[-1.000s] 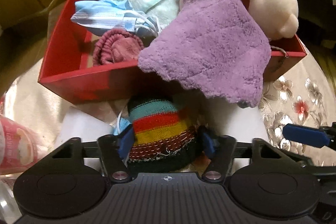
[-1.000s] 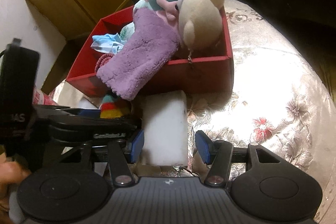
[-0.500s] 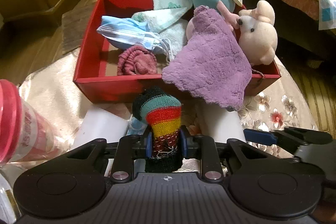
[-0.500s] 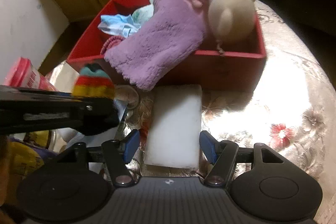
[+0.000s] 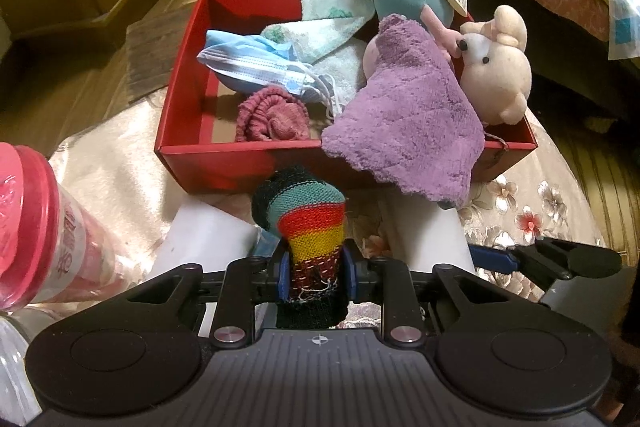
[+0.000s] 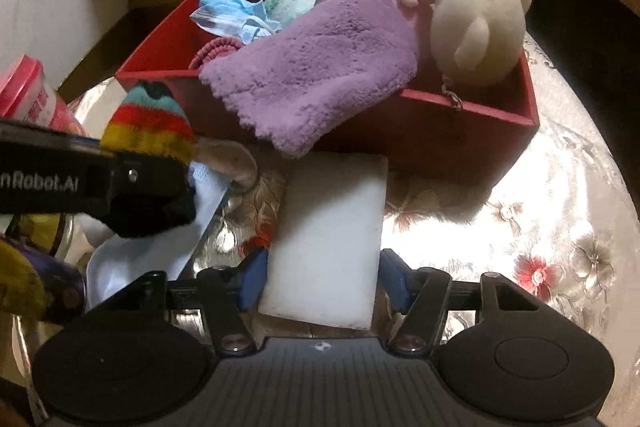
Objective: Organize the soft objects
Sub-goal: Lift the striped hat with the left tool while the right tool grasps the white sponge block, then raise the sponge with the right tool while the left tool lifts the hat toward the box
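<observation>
Left gripper (image 5: 314, 277), just pressed shut on the striped sock (image 5: 310, 223), has lifted it off the table (image 6: 560, 219); the sock now hangs at 6 o'clock of the red box (image 5: 188, 75), near its front wall. Right gripper (image 6: 320, 281), arrived at the white sponge (image 6: 332, 239), straddles it with jaws closing; the left pad looks in contact, the right shows a small gap. Judgement: the sock is ready to go into the box; the sponge pick is about to follow.

Striped sock (image 5: 310, 223) now pinched in left hand-held gripper (image 5: 316, 273), off table.
</observation>
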Demonstrator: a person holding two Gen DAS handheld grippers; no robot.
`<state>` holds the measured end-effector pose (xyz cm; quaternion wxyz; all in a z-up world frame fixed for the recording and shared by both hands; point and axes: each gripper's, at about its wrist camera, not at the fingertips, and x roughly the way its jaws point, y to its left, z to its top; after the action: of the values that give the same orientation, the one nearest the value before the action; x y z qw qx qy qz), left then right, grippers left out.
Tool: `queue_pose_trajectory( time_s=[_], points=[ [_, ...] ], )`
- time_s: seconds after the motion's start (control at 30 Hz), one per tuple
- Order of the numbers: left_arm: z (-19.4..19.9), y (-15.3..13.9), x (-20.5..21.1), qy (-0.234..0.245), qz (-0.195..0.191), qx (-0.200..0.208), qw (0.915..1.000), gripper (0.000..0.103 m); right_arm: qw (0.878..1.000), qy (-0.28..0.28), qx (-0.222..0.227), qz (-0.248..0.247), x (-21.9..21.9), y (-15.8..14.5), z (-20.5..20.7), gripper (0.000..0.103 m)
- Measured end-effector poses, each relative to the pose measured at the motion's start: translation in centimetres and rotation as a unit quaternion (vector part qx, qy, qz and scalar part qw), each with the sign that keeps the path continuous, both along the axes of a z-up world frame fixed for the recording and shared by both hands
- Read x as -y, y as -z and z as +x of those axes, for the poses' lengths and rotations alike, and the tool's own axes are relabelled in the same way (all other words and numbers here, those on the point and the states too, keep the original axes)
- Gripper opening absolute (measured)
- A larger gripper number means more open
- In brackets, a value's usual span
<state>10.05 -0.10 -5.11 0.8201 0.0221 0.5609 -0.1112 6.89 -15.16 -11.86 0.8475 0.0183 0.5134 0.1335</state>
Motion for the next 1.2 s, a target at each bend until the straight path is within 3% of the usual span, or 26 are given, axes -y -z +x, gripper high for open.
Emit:
queue_pose_trajectory(
  time_s=[0.43,0.8,1.2],
  points=[
    [-1.7,-1.2,0.4,0.019,0.018,0.024,0.9994,0.026,0.998,0.006,-0.015,0.056,1.7,-1.2,-4.8,0.031],
    [-3.9,-3.0,0.4,0.025,0.022,0.060,0.9977,0.028,0.993,0.035,0.027,0.110,3.9,-4.9,-7.4,0.031],
    [-6.2,-5.6,0.9,0.037,0.025,0.108,0.9931,0.028,0.984,0.057,0.100,0.137,4.9,-8.2,-8.0,0.031]
  ],
)
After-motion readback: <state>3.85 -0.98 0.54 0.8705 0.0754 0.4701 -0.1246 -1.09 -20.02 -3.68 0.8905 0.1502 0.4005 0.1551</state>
